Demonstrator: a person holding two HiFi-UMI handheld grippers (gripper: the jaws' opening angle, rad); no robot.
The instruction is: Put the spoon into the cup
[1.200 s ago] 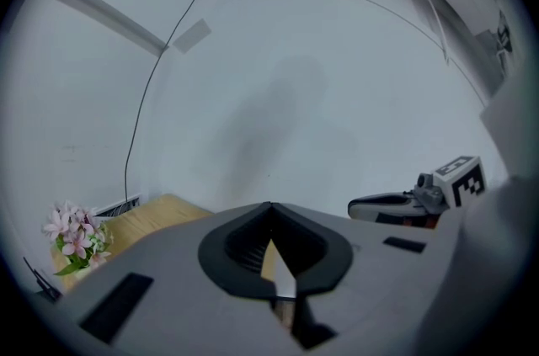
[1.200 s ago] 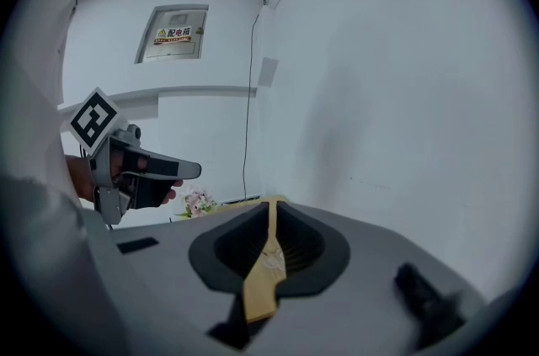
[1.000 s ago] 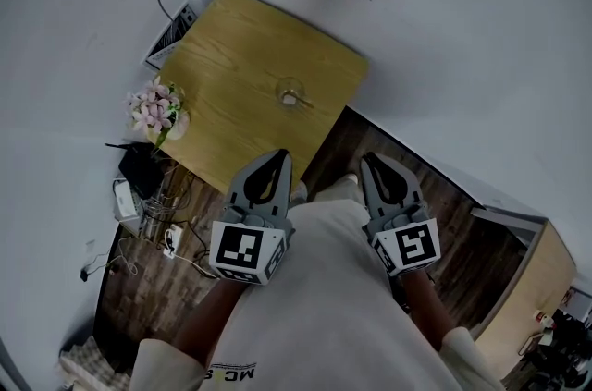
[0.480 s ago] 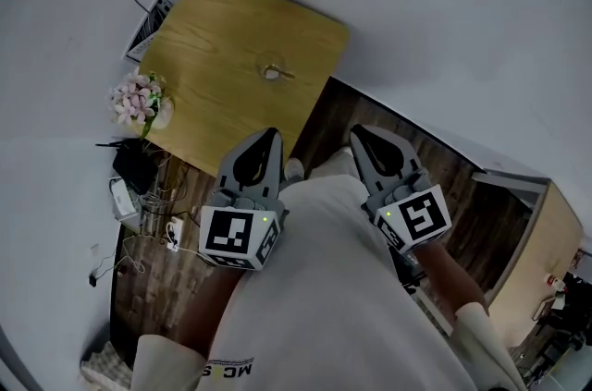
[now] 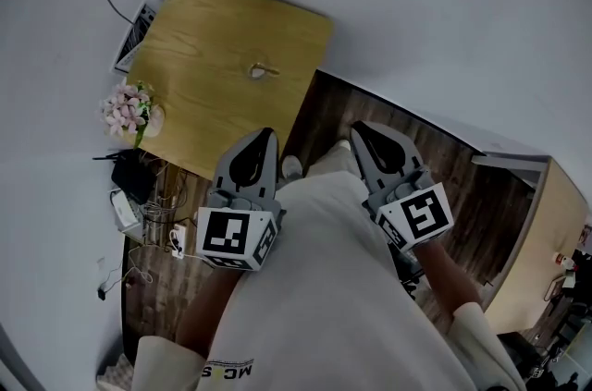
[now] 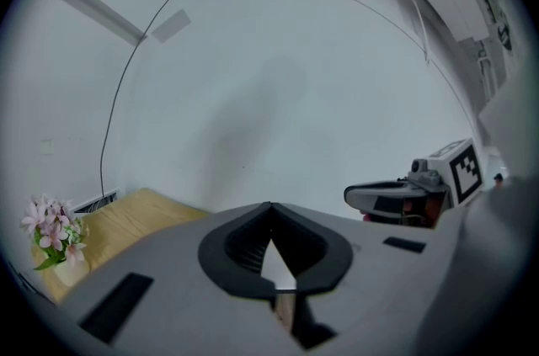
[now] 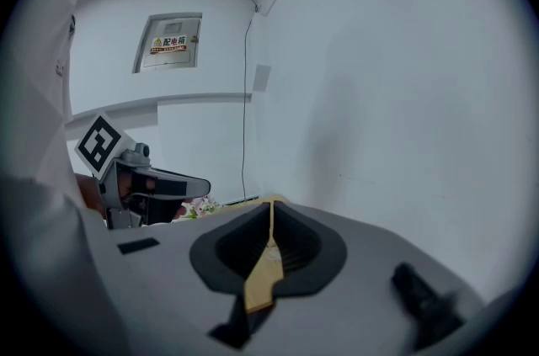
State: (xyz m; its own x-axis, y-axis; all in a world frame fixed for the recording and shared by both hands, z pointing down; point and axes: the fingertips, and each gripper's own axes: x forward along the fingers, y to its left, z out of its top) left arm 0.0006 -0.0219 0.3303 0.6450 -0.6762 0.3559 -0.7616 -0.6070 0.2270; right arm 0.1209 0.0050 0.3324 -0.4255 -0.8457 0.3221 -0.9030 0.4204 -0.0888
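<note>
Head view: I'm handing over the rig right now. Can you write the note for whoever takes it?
Left gripper: shut, empty, held close to the body, well short of the cup.
Right gripper: shut, empty, also close to the body.
The cup stands mid-table. The spoon appears to sit in it with its handle sticking out to the right, but it is too small to be sure.
Done: probably the whole job.
Left: move closer and confirm the spoon is in the cup.
</note>
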